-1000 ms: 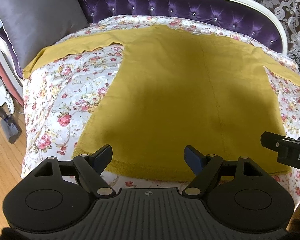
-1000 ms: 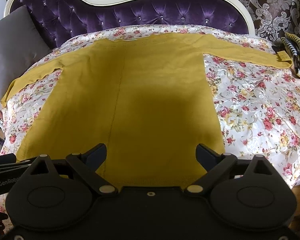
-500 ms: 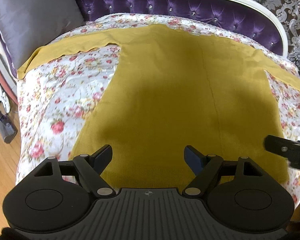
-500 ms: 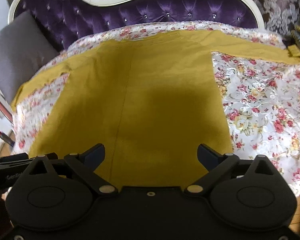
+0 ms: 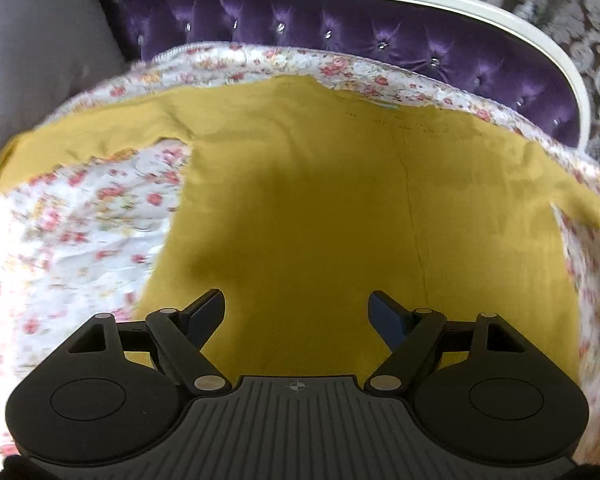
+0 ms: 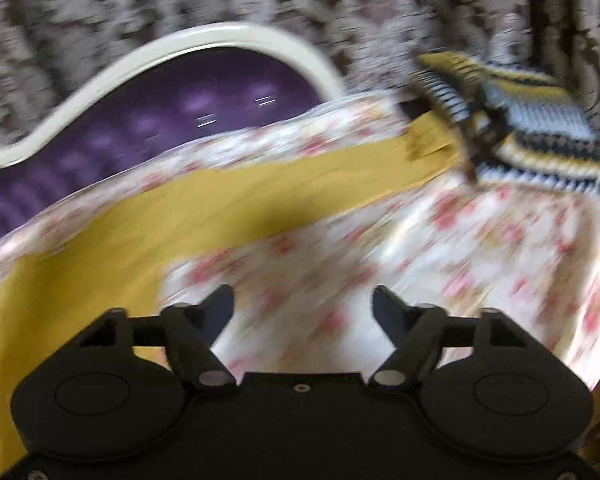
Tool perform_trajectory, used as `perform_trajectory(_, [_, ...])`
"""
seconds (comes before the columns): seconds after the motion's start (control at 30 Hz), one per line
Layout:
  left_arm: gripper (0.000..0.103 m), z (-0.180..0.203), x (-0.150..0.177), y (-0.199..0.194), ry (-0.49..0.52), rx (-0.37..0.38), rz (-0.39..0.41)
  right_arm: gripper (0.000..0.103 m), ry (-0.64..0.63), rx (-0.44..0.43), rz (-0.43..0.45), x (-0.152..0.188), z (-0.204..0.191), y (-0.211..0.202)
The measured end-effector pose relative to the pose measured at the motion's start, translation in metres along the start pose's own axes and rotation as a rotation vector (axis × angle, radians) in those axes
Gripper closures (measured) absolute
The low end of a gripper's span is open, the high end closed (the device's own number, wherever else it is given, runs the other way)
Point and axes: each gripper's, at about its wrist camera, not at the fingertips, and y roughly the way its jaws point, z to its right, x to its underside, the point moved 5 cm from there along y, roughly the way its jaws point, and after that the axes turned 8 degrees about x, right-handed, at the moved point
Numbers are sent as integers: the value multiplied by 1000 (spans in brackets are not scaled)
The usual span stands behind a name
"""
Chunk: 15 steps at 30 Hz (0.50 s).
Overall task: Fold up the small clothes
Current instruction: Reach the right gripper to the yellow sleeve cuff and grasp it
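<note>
While the mustard-yellow long-sleeved knit top (image 5: 340, 208) lies flat and unfolded on the floral-print bed cover (image 5: 80, 232), filling frame centre, my left claw (image 5: 296, 308) and right claw (image 6: 302, 308) both gape empty. No fold made; sleeves, body remain.

- The mustard-yellow top (image 5: 340, 216) lies spread flat with its body open across the floral bedspread (image 5: 80, 232), its neck end toward the purple headboard.
- Its fabric looks plain and smooth, with a faint vertical crease running down the body right of centre.
- One sleeve (image 5: 100, 128) stretches out sideways to the left along the upper edge of the bedspread.
- The other sleeve (image 6: 284, 184) reaches right across the bedspread, its cuff end lying just beside a striped knitted garment (image 6: 532, 128); this view is blurred, so contact cannot be told.
</note>
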Motion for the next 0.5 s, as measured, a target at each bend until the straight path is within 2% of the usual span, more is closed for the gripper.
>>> perform_trajectory(0.07, [25, -1, -5, 13, -49, 27, 1, 38, -7, 59, 35, -21, 16, 22])
perform_trajectory(0.2, [25, -4, -10, 35, -100, 80, -19, 39, -105, 209, 161, -52, 37, 57])
perform_trajectory(0.27, [25, -2, -9, 47, -74, 60, -48, 39, -188, 269, 219, -62, 41, 74])
perform_trajectory(0.4, [22, 14, -5, 55, 115, -24, -38, 44, -309, 322, 245, -70, 43, 104])
perform_trajectory(0.43, [21, 16, -4, 55, 137, -31, -30, 46, -330, 330, 242, -70, 43, 112])
perform_trajectory(0.5, [18, 14, -4, 56, 114, -19, -27, 51, -358, 348, 238, -70, 44, 123])
